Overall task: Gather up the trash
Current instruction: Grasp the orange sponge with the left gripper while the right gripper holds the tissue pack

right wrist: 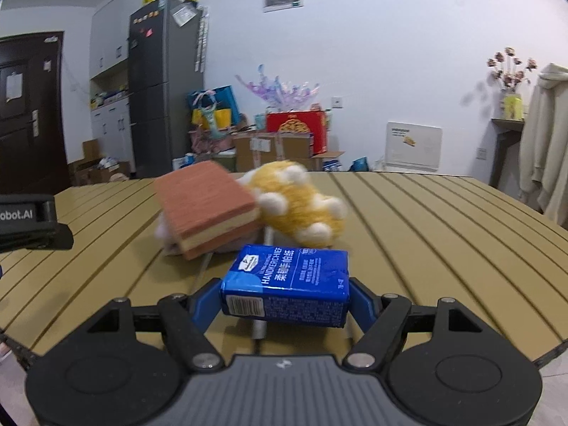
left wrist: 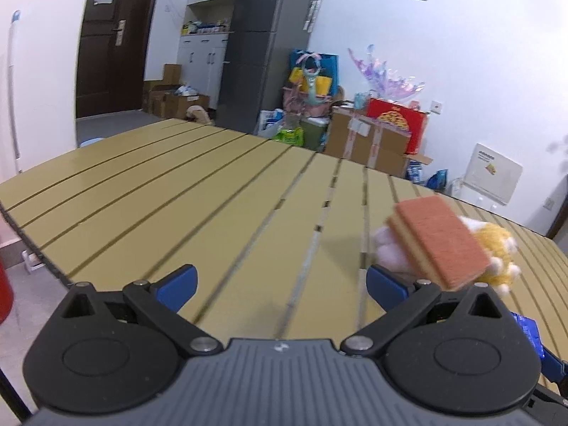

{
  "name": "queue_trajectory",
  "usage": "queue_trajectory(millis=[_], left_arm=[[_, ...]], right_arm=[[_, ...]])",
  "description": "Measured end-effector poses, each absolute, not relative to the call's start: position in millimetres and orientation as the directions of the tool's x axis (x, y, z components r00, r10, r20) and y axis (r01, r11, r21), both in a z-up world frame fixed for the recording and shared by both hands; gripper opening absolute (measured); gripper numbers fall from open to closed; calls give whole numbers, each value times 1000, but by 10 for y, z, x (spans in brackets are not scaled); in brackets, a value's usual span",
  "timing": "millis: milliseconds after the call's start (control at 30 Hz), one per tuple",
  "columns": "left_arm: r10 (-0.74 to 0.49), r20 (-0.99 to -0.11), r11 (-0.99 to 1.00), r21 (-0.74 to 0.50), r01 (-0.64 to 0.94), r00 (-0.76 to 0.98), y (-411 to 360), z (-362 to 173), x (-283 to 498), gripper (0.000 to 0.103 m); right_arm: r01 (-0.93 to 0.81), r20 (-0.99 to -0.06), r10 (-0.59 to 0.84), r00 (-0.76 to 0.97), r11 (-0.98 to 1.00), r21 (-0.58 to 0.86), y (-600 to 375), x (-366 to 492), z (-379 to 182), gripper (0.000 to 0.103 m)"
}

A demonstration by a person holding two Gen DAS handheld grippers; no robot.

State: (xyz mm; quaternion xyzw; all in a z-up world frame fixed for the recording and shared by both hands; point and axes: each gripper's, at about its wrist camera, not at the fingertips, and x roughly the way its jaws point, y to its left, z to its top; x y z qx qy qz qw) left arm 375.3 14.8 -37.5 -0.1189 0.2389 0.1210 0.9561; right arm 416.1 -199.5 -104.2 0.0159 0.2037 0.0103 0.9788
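My right gripper (right wrist: 285, 296) is shut on a blue handkerchief tissue pack (right wrist: 287, 282) and holds it just above the slatted yellow table (right wrist: 443, 220). Beyond it an orange-and-cream sponge (right wrist: 207, 207) leans tilted on a yellow-and-white plush toy (right wrist: 298, 204). My left gripper (left wrist: 280, 285) is open and empty over the table (left wrist: 159, 195); the sponge (left wrist: 440, 238) and the plush toy (left wrist: 497, 252) lie to its right, past the right finger. The tissue pack's corner (left wrist: 529, 333) shows at the right edge.
The left gripper's black body (right wrist: 28, 222) shows at the left edge of the right wrist view. A thin grey rod (right wrist: 261, 319) lies on the table under the tissue pack. Boxes, bags and a grey fridge (right wrist: 163, 85) stand behind the table.
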Motion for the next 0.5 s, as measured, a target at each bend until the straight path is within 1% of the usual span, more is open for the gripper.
queue_trajectory(millis=[267,500], left_arm=[[84,-478,989,-70,-133,874,-533,-398,3976,103],[79,-464,995,-13,-97,882,-914,-476,4194,103]], right_arm=[[43,-391,-8,920,996,80,-2392,4247,-1046,74],[66,-364,-31,931,994,84,-2630,4318,-1043,74]])
